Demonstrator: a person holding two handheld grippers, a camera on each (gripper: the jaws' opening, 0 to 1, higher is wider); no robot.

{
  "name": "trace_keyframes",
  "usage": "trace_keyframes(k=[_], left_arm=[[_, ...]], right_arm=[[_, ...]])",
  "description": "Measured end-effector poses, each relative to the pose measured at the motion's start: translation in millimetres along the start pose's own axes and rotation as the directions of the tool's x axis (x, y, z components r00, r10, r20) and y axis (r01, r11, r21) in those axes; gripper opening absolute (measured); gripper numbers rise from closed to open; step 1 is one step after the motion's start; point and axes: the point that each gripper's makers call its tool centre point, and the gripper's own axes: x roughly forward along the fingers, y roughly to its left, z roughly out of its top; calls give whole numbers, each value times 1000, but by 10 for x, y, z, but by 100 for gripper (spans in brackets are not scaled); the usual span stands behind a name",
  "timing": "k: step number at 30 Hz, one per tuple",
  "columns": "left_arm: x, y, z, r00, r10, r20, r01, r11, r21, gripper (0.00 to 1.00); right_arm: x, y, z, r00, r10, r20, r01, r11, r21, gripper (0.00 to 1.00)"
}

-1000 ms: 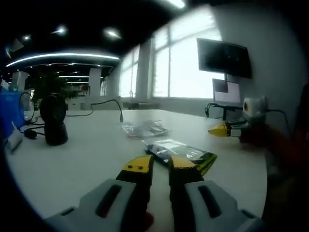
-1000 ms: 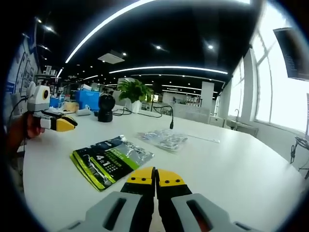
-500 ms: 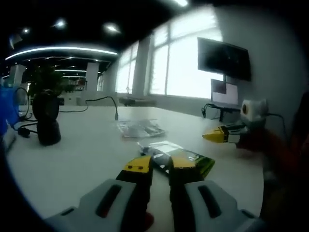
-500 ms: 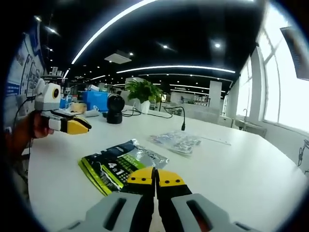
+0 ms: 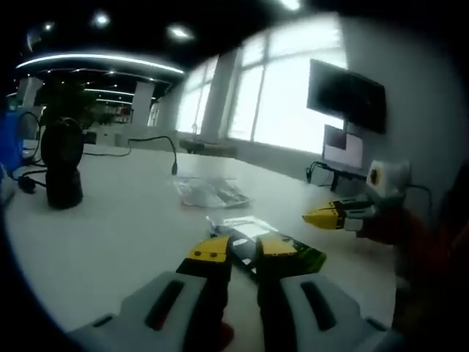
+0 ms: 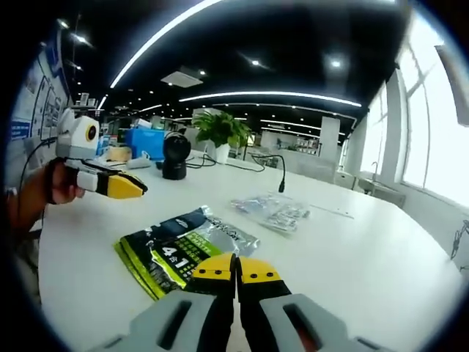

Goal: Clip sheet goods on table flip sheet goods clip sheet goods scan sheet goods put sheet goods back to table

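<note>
The right gripper (image 6: 236, 267) has its jaws closed on nothing. The left gripper (image 5: 236, 248) has a narrow gap, empty. The green-and-black packet (image 6: 179, 249) lies flat on the table (image 6: 352, 257), just beyond both.

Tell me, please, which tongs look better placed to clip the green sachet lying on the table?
Probably the left tongs: their slightly parted jaws sit right at the green sachet. The right tongs are shut, tips at its near edge.
</note>
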Motion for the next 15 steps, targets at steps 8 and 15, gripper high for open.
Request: trace_keyframes(k=[8,15], left_arm=[[94,38,-53,999,-34,-24,31,994,-102,6],[183,49,-153,996,-43,-73,35,993,-114,6]], right_arm=[[44,46,36,1000,21,0,-21,1000,-2,0],[67,66,107,999,36,4,-36,998,-58,0]])
